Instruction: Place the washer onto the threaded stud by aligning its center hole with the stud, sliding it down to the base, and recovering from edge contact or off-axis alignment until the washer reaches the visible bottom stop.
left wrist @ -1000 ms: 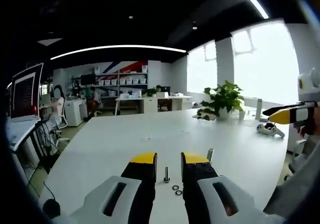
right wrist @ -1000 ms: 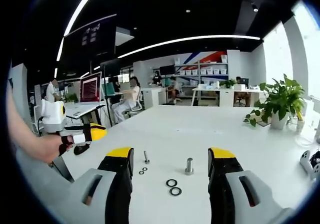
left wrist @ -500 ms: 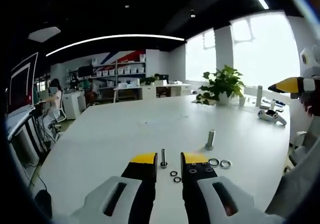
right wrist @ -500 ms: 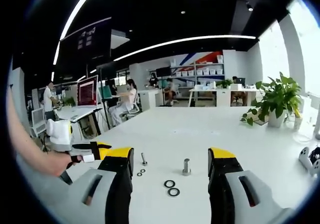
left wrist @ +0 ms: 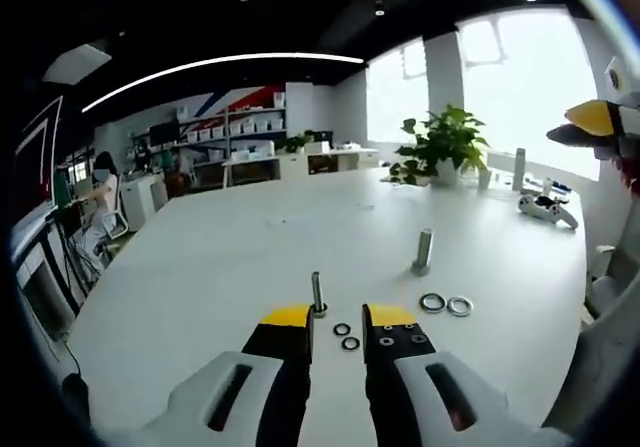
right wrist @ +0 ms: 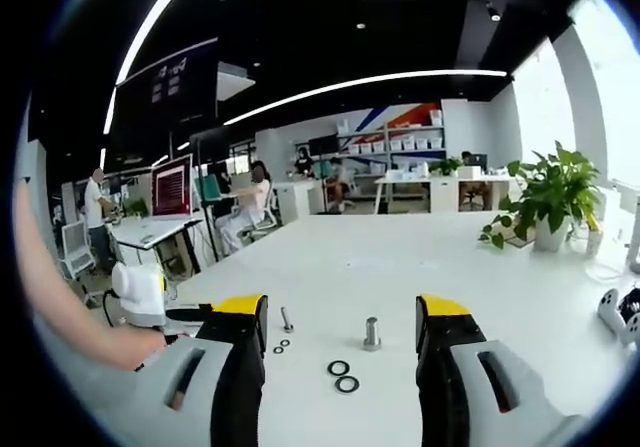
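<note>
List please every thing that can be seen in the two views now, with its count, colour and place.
table: one, white, under everything
thin stud: one, metal, upright, just ahead of the left gripper
thick stud: one, metal, upright, between the right gripper's jaws in its view
small washers: two, dark, beside the thin stud
large washers: two, dark, near the thick stud
potted plant: one, green, far table edge
game controller: one, white, near the plant
left gripper: yellow-tipped jaws, open, empty
right gripper: yellow-tipped jaws, wide open, empty
</note>
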